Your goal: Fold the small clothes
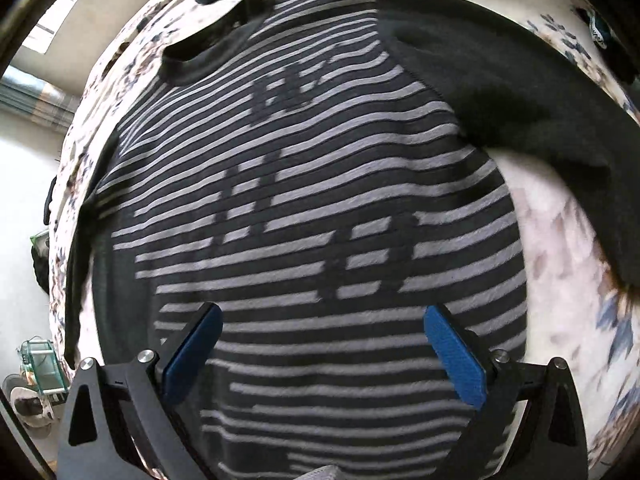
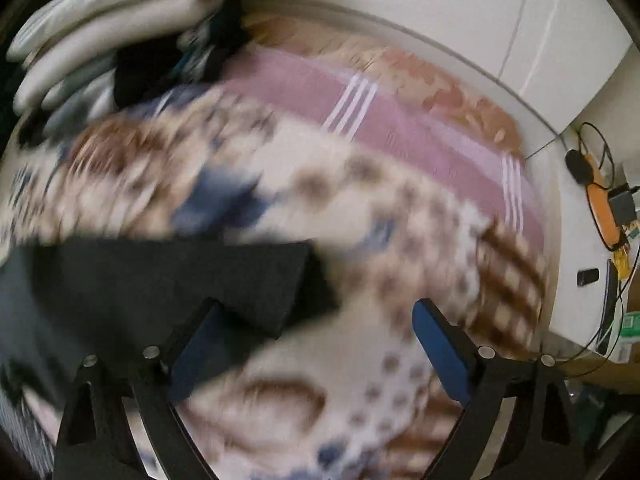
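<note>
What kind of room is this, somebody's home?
Probably a bedroom in a home. A striped sweater lies spread on a floral bedspread, a heap of other clothes sits at the far end, and a pink striped sheet runs along the white wall.

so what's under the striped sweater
The striped sweater lies spread on a floral blanket, which shows all around its edges. Whatever sits directly beneath its body is covered by the knit.

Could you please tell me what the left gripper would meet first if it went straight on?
Most likely the striped sweater spread flat beneath the open left gripper, though depth is hard to judge.
</note>
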The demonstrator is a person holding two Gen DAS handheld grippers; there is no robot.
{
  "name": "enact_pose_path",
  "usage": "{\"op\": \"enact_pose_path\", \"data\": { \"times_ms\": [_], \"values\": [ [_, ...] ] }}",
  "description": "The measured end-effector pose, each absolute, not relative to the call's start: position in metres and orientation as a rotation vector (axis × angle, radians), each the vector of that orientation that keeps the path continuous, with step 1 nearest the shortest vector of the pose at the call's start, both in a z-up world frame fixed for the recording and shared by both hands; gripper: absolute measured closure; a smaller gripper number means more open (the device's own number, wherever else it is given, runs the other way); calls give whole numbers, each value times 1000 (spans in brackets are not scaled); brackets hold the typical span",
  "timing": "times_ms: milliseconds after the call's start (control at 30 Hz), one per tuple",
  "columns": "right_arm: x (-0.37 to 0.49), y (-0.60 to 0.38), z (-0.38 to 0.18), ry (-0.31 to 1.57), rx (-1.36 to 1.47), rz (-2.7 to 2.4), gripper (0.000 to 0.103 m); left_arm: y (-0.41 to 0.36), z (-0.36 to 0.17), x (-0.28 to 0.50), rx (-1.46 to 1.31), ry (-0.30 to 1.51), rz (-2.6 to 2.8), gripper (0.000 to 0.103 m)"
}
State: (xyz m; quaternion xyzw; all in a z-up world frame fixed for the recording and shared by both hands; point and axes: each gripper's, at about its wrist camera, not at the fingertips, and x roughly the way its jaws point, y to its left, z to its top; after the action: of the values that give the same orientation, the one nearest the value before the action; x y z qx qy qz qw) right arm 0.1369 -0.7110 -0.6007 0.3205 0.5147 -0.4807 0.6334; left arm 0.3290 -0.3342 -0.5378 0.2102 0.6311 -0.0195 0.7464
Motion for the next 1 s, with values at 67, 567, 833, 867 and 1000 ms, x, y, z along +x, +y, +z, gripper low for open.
{"op": "enact_pose_path", "data": {
  "times_ms": [67, 567, 833, 867, 1000],
  "values": [
    [135, -735, -603, 1120, 779, -1161, 7, -340, -541, 334, 461, 1378, -43, 0],
    [98, -719, -628, 830, 1371, -1082, 8, -322, -564, 346, 416, 1406, 22, 0],
    [122, -725, -622, 663, 1389, -1029, 93, -301, -567, 355, 365, 1411, 64, 0],
    [126, -724, -617, 659, 1369, -1037, 94, -298, -566, 357, 353, 1410, 68, 0],
    [151, -724, -582, 665, 1254, -1001, 94, -281, -563, 363, 296, 1417, 92, 0]
  ]
}}
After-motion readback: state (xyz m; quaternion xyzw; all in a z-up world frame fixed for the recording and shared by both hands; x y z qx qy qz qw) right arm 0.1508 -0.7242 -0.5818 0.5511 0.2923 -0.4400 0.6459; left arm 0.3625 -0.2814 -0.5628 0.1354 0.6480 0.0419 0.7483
